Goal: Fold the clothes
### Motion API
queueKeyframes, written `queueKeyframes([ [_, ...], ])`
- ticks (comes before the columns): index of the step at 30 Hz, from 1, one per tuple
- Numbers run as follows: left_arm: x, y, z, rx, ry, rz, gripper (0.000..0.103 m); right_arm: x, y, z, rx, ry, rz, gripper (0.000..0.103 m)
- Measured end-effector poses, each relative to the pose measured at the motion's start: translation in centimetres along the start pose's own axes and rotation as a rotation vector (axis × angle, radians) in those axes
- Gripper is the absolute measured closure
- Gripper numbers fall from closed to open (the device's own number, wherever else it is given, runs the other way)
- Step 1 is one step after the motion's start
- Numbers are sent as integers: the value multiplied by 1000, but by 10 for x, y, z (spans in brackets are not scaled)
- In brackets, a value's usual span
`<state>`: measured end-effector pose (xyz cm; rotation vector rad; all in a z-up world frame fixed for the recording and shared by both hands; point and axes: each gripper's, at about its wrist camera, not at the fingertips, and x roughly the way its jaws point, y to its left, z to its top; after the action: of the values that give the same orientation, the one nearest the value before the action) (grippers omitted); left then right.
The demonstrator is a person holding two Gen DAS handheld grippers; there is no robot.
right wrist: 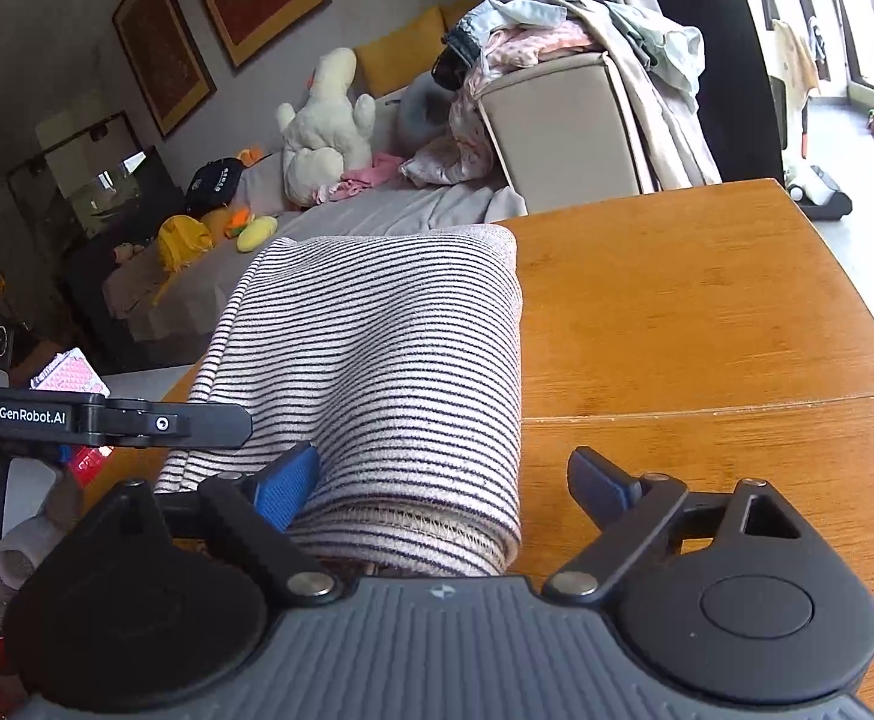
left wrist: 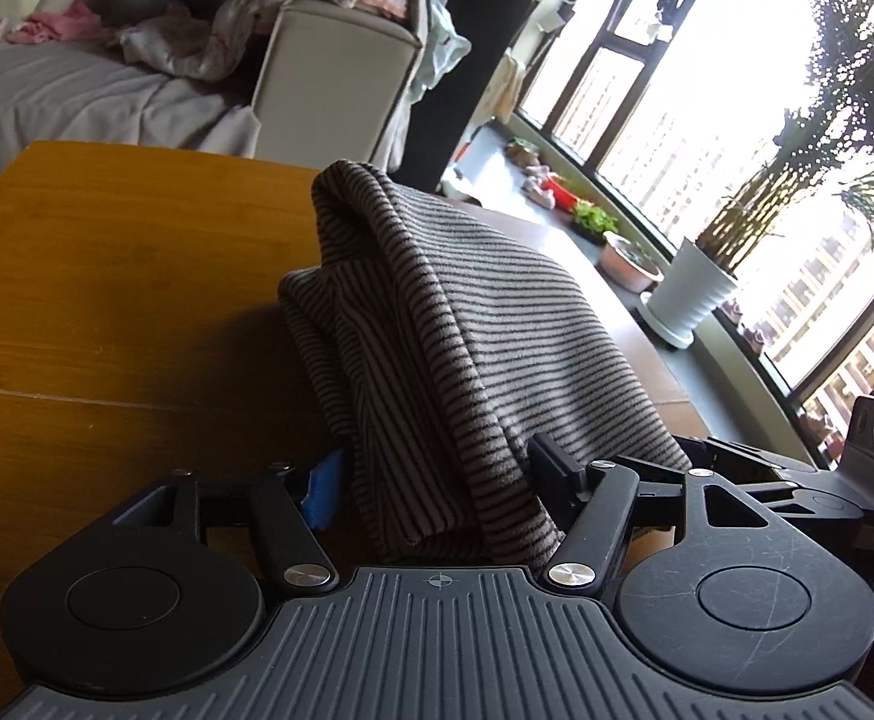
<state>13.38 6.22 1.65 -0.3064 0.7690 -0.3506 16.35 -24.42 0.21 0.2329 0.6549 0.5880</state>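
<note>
A folded grey garment with thin dark stripes [left wrist: 437, 312] lies on the wooden table [left wrist: 107, 300]. My left gripper [left wrist: 443, 480] stands open, and a bunched end of the garment fills the gap between its blue pad [left wrist: 324, 489] and its black finger. In the right wrist view the striped garment [right wrist: 389, 360] runs away from me over the table [right wrist: 707, 330]. Its rolled hem sits inside my open right gripper [right wrist: 443, 462], against the left blue pad [right wrist: 284, 486]. The right finger [right wrist: 602, 483] stands clear over bare wood.
Behind the table is a sofa [right wrist: 377, 210] with a white plush toy [right wrist: 323, 126] and loose clothes. More clothes are heaped on its beige arm [right wrist: 557, 132]. A white plant pot [left wrist: 686, 294] stands on the window ledge, beyond the table's far right edge.
</note>
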Motion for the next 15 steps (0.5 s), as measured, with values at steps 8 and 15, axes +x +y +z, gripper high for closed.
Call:
queueKeyframes([
  [8,1,1,0,11,2,2,30,-8,-2,41,25,-125,-4,12],
  [15,2,9,-2,6,4,-22,29,75,-27,100,154,44,42,9],
])
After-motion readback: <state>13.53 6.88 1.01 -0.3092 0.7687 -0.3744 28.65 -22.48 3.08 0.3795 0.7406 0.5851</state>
